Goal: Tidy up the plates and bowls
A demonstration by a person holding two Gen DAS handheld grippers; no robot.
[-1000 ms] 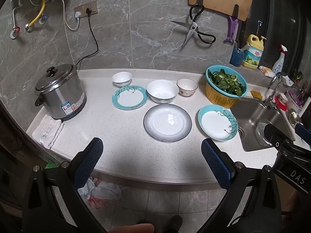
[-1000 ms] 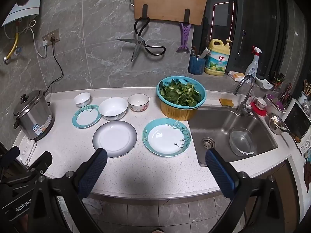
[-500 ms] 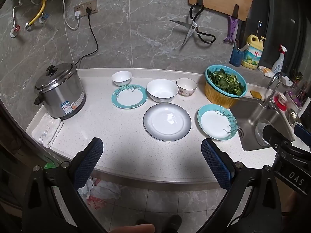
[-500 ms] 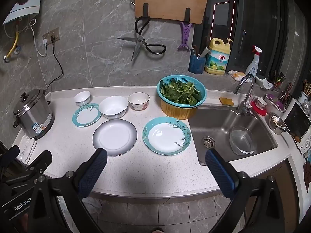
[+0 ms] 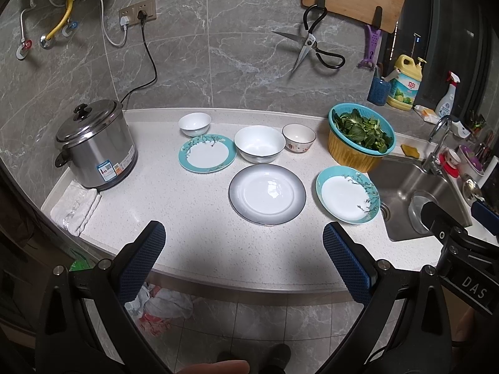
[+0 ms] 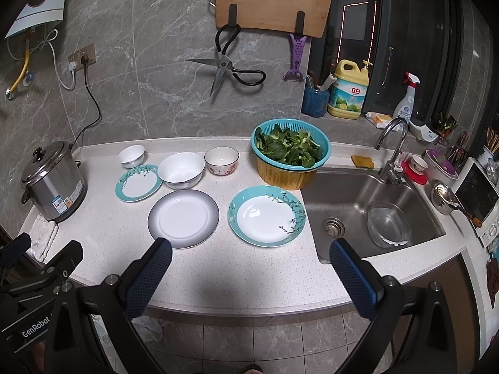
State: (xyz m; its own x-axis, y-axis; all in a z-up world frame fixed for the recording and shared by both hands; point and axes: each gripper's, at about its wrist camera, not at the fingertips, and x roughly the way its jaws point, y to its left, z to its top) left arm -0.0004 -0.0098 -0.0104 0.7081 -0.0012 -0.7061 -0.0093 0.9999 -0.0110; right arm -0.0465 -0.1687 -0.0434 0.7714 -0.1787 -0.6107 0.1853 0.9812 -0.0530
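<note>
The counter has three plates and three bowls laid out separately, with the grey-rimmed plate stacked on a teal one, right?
Not quite. The grey-rimmed plate lies alone on the counter, between the two teal plates and touching neither. Both wrist views show it. The three plates and three bowls are all separate.

Rice cooker (image 5: 95, 146) left; greens colander (image 5: 360, 135) beside sink (image 6: 368, 208).

Bright overhead light, sharp focus, fisheye-bent edges, dark corners

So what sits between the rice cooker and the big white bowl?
The smaller teal-rimmed plate, flat on the counter; the left wrist view shows it.
</note>
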